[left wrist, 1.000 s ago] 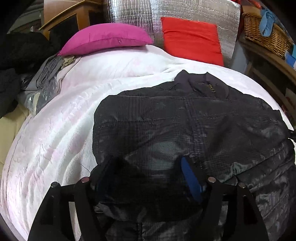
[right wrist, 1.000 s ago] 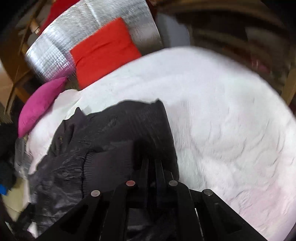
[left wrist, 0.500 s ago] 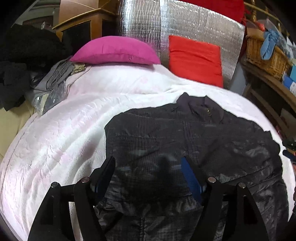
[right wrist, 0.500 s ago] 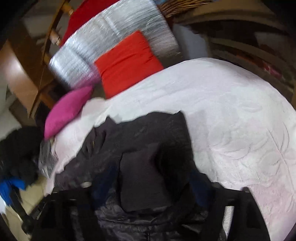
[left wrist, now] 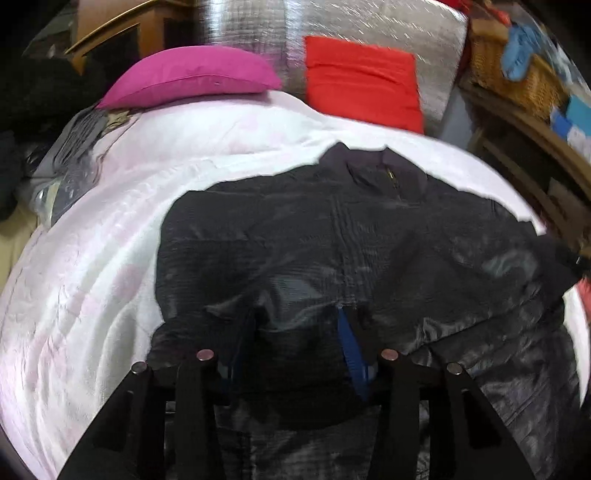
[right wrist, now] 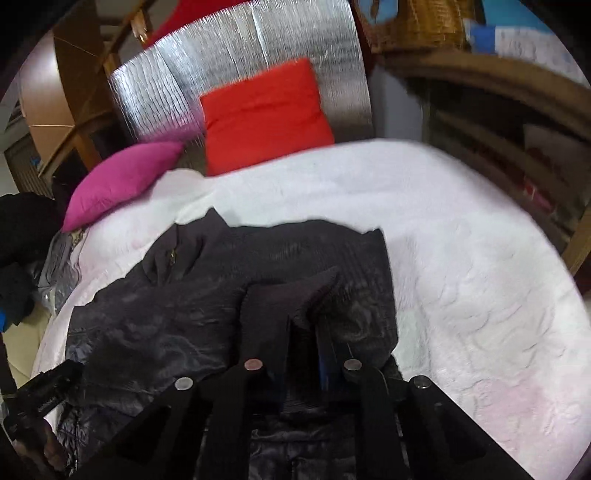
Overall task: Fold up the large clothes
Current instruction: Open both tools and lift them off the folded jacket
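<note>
Jacket [left wrist: 332,240] is big, dark and shiny, and it lies flat on the white blanket [left wrist: 92,295] of the bed, with its zip side up and its collar [left wrist: 384,170] pointing away to the pillows

Nearest, the left gripper [left wrist: 295,325] sits low on the bottom part of the jacket. Its two jaws stand apart, with a bump of cloth between them. A moment ago they were wider apart, so they are coming together, but they do not pinch the cloth yet

The right gripper [right wrist: 304,332] is on the other side of the jacket. A moment ago its jaws were wide open. Now they are almost together, and the dark knitted cuff [right wrist: 273,306] of the sleeve sits right between them, so I think it has hold of the cuff. The sleeve is laid across the front of the jacket, not sticking out on the bed

I think this means the sleeve part is nearly done, and both hands are taking a new hold for the next fold. The shiny cloth looks slippery, so it may slide out of a weak pinch

Farther back lie a pink pillow [left wrist: 192,75] and a red pillow [left wrist: 362,77]. Behind them stands a silver sheet [left wrist: 258,33], and a basket [left wrist: 517,74] is off to the right
</note>
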`<act>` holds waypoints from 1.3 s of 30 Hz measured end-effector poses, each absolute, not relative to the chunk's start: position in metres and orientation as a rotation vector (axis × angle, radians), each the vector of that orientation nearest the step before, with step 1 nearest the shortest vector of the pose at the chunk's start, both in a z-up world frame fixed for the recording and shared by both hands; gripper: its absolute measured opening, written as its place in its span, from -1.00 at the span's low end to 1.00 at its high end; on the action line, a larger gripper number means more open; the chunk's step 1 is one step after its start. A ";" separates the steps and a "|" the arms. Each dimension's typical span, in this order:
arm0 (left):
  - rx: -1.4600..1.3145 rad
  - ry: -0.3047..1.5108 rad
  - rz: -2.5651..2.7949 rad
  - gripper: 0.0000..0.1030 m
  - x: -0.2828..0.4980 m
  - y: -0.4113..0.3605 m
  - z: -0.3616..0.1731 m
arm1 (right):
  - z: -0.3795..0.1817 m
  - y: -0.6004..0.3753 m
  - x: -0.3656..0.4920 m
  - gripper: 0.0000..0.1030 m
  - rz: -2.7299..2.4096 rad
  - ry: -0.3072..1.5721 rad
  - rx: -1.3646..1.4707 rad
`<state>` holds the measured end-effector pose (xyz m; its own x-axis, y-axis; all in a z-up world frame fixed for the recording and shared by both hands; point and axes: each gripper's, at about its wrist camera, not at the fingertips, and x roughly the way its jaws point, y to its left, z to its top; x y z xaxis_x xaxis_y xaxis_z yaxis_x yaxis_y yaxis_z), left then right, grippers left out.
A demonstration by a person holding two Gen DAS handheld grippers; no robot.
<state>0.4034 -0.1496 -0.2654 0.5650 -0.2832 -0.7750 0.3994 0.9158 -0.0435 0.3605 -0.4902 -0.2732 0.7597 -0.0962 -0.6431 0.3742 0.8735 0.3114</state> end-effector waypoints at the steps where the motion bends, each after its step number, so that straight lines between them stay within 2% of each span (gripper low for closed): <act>1: 0.169 0.892 -0.411 -0.17 0.404 -0.154 -0.269 | -0.276 -0.490 0.361 -0.75 -0.275 0.678 0.439; 5: 0.261 0.892 -0.410 -0.16 0.401 -0.167 -0.276 | -0.311 -0.498 0.381 -0.67 -0.305 0.839 0.472; 7: 0.235 0.897 -0.409 -0.09 0.402 -0.163 -0.271 | -0.312 -0.506 0.379 -0.66 -0.290 0.831 0.537; 9: 0.199 0.893 -0.379 0.21 0.403 -0.155 -0.264 | -0.302 -0.510 0.371 -0.61 -0.276 0.802 0.569; 10: 0.182 0.879 -0.365 0.29 0.401 -0.152 -0.260 | -0.296 -0.511 0.367 -0.56 -0.280 0.774 0.570; 11: 0.161 0.852 -0.353 0.44 0.399 -0.148 -0.253 | -0.289 -0.512 0.362 -0.35 -0.304 0.734 0.557; 12: 0.143 0.820 -0.350 0.54 0.397 -0.144 -0.245 | -0.285 -0.513 0.358 0.21 -0.319 0.705 0.544; 14: 0.120 0.760 -0.349 0.64 0.393 -0.139 -0.231 | -0.272 -0.510 0.348 0.84 -0.345 0.617 0.534; 15: 0.116 0.732 -0.341 0.76 0.390 -0.137 -0.225 | -0.266 -0.509 0.341 0.84 -0.355 0.546 0.540; 17: 0.112 0.706 -0.315 0.87 0.390 -0.135 -0.220 | -0.254 -0.499 0.337 0.84 -0.349 0.474 0.507; 20: 0.104 0.738 -0.298 0.87 0.396 -0.137 -0.226 | -0.246 -0.478 0.346 0.77 -0.310 0.488 0.437; 22: 0.138 0.788 -0.275 0.87 0.403 -0.143 -0.235 | -0.246 -0.455 0.353 0.54 -0.281 0.527 0.376; 24: 0.189 0.814 -0.264 0.87 0.404 -0.150 -0.241 | -0.251 -0.432 0.367 0.21 -0.251 0.583 0.313; 26: 0.235 0.849 -0.268 0.87 0.405 -0.155 -0.247 | -0.260 -0.413 0.385 0.13 -0.230 0.665 0.260; 32: 0.248 0.931 -0.234 0.87 0.409 -0.160 -0.268 | -0.299 -0.403 0.421 0.13 -0.323 0.919 0.220; 39: 0.198 0.936 -0.299 0.87 0.399 -0.158 -0.258 | -0.305 -0.411 0.419 0.11 -0.401 1.039 0.205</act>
